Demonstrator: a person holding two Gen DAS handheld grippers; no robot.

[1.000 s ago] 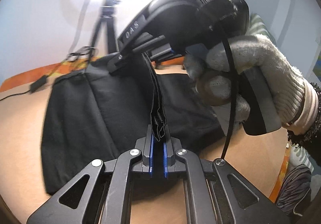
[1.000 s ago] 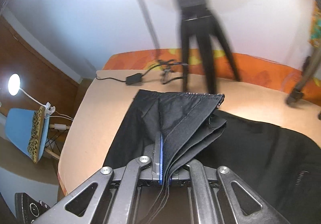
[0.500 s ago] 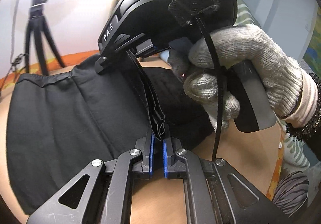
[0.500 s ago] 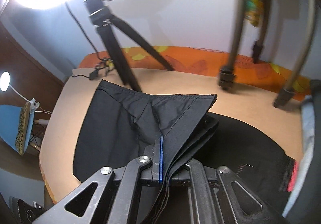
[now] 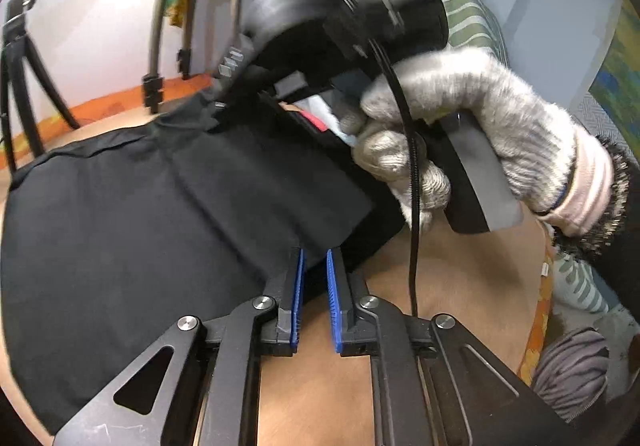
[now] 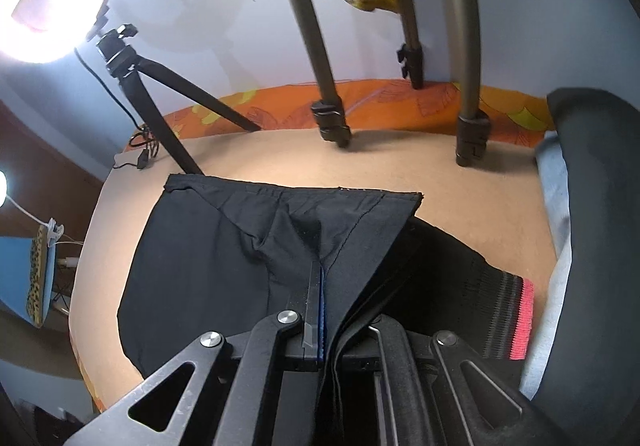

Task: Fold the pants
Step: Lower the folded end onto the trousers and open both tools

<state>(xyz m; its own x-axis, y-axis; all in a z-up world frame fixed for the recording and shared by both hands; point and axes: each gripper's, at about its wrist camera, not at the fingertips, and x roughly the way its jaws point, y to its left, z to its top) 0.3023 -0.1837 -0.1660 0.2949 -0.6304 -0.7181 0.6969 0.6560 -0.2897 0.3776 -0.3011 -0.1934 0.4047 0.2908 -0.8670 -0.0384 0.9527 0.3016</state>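
Left wrist view: black pants spread over tan table, folded layer on top.
Right wrist view: pants lying on table, upper hem edge running left to right, away from camera.
Long axis: left to right along far hem; waistband (red-trimmed) at right end, beside gripper.
Left gripper: blue pads parted, narrow gap, fabric edge at tips; half a second ago pressed on a hanging fold, now loosened.
Right gripper: pinched tight on bunched pants layers, same clamp as before.
Right hand: gloved, wrapped round gripper handle, lower and nearer cloth than a second ago.
Change: raised fold now laid flat across lower layer (draped before).
Background: tripod and stand legs at table's far edge.
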